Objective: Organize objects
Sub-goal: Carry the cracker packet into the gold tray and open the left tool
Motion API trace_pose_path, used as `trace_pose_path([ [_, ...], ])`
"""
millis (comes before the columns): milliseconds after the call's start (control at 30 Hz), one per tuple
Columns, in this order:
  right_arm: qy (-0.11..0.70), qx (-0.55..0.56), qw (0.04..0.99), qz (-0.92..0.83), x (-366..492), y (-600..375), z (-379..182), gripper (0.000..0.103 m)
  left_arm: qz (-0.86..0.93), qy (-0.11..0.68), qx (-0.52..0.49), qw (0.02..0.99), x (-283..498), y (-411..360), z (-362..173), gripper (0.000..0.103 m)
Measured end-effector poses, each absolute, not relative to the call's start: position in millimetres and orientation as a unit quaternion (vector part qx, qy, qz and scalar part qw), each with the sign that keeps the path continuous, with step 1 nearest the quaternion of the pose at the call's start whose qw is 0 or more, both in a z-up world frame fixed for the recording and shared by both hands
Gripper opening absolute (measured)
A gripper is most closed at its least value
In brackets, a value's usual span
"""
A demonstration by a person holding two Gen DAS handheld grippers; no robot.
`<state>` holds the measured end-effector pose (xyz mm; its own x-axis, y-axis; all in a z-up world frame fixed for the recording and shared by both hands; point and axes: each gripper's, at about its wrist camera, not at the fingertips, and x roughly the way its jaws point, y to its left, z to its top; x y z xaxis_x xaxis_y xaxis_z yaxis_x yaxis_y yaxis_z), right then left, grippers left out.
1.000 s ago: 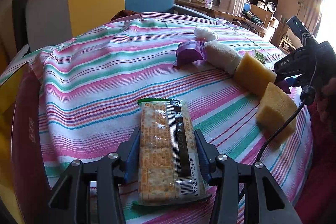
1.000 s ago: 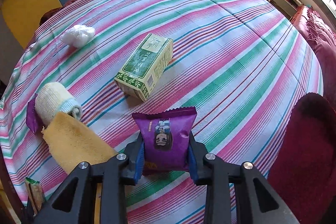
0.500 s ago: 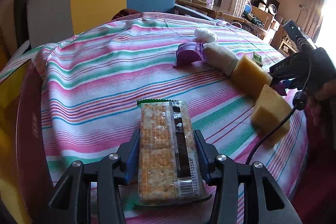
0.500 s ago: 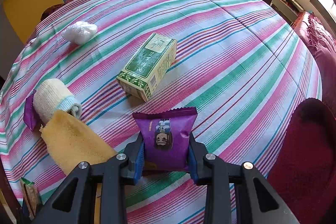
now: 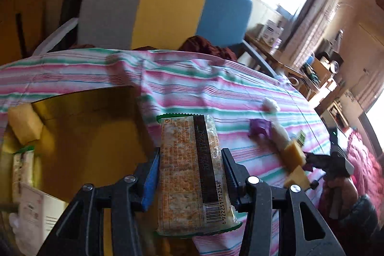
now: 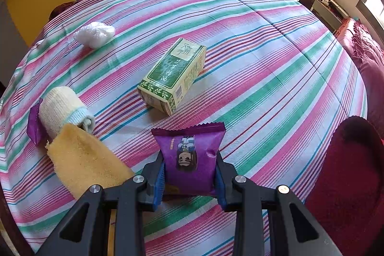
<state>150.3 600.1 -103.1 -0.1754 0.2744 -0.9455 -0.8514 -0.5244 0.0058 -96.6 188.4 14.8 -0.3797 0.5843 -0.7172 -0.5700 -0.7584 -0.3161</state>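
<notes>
My left gripper (image 5: 190,160) is shut on a cracker packet (image 5: 189,172) and holds it in the air beside a yellow box (image 5: 91,136) at the table's left edge. The box holds a yellow sponge (image 5: 24,124), another cracker packet (image 5: 22,172) and a white carton (image 5: 36,215). My right gripper (image 6: 190,172) is shut on a purple snack packet (image 6: 189,155) just above the striped tablecloth (image 6: 264,64). A green tea box (image 6: 172,78), a rolled cream towel (image 6: 62,109), a yellow sponge (image 6: 84,160) and a white plastic wad (image 6: 94,34) lie on the cloth.
A second purple packet (image 6: 33,122) lies behind the towel. A grey, yellow and blue chair (image 5: 156,6) stands behind the table. A dark red cushion (image 6: 348,172) lies at the table's right edge. The right gripper also shows in the left wrist view (image 5: 336,164).
My left gripper has swung left and lifted with the cracker packet, so the yellow box now fills the left of its view. My right gripper has stayed nearly still with the purple packet.
</notes>
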Motion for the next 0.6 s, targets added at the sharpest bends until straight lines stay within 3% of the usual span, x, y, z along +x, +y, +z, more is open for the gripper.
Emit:
trace_pose_path([
  [300,0.286,-0.506,0.393,0.713,156.0,608.0,-105.4,0.034,0.827,-0.029,-0.523,0.203,-207.7,88.7,-26.6,0.049],
  [600,0.285,-0.507,0.393,0.713,153.8,609.3,-105.7,0.034,0.812,-0.027,-0.56,0.164,-252.0,77.8,-62.8,0.049],
])
